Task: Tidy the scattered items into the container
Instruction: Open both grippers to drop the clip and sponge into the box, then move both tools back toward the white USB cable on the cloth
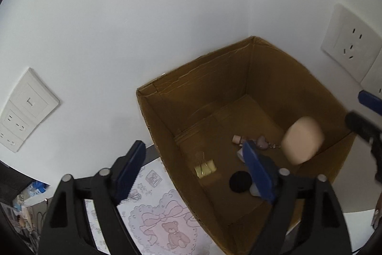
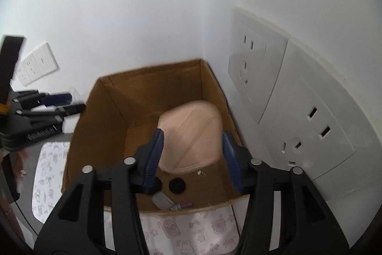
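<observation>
An open cardboard box [image 1: 152,116] stands in a wall corner. On its floor lie a gold binder clip [image 1: 205,167], a black disc [image 1: 240,182] and a pink heart keychain [image 1: 261,142]. A soft peach pouch [image 1: 303,140], blurred, is inside the box, clear of my right gripper [image 1: 358,111] at the box's right rim. In the right wrist view the peach pouch [image 2: 191,135] shows between the spread pads of my right gripper [image 2: 193,135], which is open. My left gripper [image 1: 193,143] is open and empty, straddling the box's left wall. It also shows as the left gripper [image 2: 64,103] beside the box [image 2: 78,135].
White walls close in behind and to the right of the box, with socket plates [image 2: 257,78] on the right and a switch plate [image 1: 26,109] on the left. A bear-print mat [image 1: 164,221] lies under the box's front. Clutter [image 1: 26,202] sits at the lower left.
</observation>
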